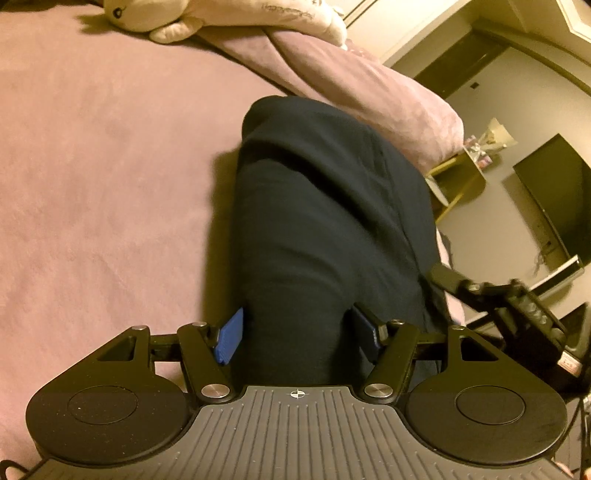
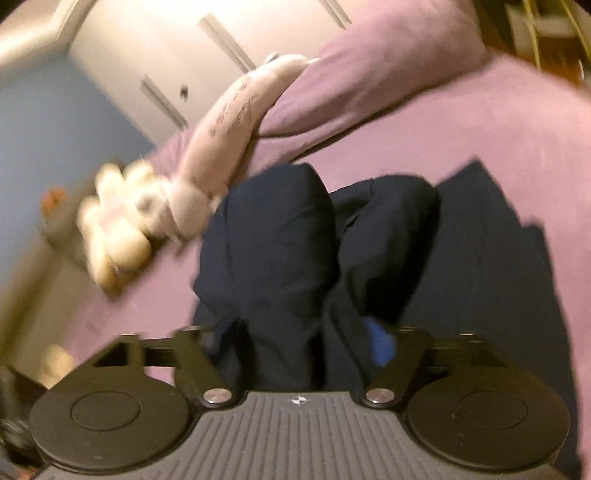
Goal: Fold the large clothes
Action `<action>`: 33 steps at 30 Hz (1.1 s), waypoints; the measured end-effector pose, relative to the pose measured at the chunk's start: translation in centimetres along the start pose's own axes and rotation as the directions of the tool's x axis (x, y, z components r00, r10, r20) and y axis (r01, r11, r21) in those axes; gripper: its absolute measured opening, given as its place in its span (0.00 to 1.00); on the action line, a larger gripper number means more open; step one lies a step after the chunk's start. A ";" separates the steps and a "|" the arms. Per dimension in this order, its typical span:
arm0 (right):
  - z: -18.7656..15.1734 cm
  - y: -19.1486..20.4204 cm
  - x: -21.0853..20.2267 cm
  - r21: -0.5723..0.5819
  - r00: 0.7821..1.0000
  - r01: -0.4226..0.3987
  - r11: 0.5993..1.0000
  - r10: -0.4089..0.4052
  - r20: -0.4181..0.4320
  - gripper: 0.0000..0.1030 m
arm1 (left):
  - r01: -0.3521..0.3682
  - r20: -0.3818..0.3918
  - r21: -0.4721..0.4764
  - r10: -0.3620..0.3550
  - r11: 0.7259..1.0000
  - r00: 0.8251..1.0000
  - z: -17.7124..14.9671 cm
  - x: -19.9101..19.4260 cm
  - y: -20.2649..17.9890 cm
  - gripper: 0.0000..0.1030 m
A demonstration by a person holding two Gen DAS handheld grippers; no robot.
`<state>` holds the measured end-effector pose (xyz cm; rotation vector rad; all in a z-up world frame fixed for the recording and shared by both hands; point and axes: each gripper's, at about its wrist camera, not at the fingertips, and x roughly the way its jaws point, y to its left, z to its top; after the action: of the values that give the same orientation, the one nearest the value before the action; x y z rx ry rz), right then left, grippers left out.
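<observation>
While you held both grippers low over the bed (image 1: 92,166), the dark garment (image 1: 325,229) lay bunched on the pink sheet, just short of the folded duvet (image 1: 369,96) and the plush toy (image 1: 229,18). Your left gripper (image 1: 299,336) had a thick roll of that cloth between its blue pads (image 1: 231,339), which stood well apart and seemed to press its sides, so I read it as clamped on the bundle. Your right gripper (image 2: 295,347) also had cloth heaped between its jaws, but blur hid whether the pads pressed; I could not tell.

The fabric looked soft, limp and fairly weighty, likely to sag and slide out of a loose pinch. I judged a hem or seam edge a better hold than the bulky middle. Flat layers of the garment spread to the right in the right wrist view. Open sheet lay to the left in the left wrist view; the bed's edge was close on the other side.
</observation>
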<state>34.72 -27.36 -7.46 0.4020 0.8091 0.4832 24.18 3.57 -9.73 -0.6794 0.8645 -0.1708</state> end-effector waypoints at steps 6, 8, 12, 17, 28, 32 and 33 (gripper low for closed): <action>-0.3 4.0 -3.2 -0.181 0.981 0.163 0.970 -0.140 0.137 0.18 | -0.012 0.001 0.028 0.012 1.000 1.000 0.0 -0.8 -1.7 0.66; -0.3 4.2 -5.1 -0.185 0.970 0.186 0.965 -0.151 0.188 0.18 | 0.004 0.007 0.063 -0.004 0.998 1.000 -0.1 -1.4 -2.9 0.66; -0.5 2.6 -8.0 -0.155 0.946 0.247 0.957 -0.204 0.250 0.18 | 0.046 0.013 0.166 -0.049 0.985 0.999 -0.8 -2.3 -6.2 0.66; -2.6 -2.5 -6.3 -0.094 0.916 0.378 0.921 -0.357 0.181 0.22 | 0.054 -0.013 0.275 -0.052 0.960 0.999 -2.6 -0.2 -8.9 0.68; 1.1 1.5 -8.4 -0.070 0.922 0.285 0.956 -0.254 0.291 0.32 | -0.017 0.017 0.355 0.011 0.935 1.000 -3.7 0.5 -8.4 0.74; 2.8 3.1 -2.5 -0.196 0.934 0.317 0.928 -0.270 0.232 0.32 | -0.042 0.030 0.372 0.034 0.927 0.999 -3.9 0.4 -9.2 0.75; 3.0 2.8 -1.0 -0.210 0.928 0.347 0.914 -0.302 0.217 0.32 | -0.039 0.029 0.357 0.031 0.933 0.999 -3.7 0.2 -9.0 0.74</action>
<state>35.75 -26.07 -3.55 0.0743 0.6154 0.2247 22.64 -5.30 -6.02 -0.3233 0.7961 -0.2805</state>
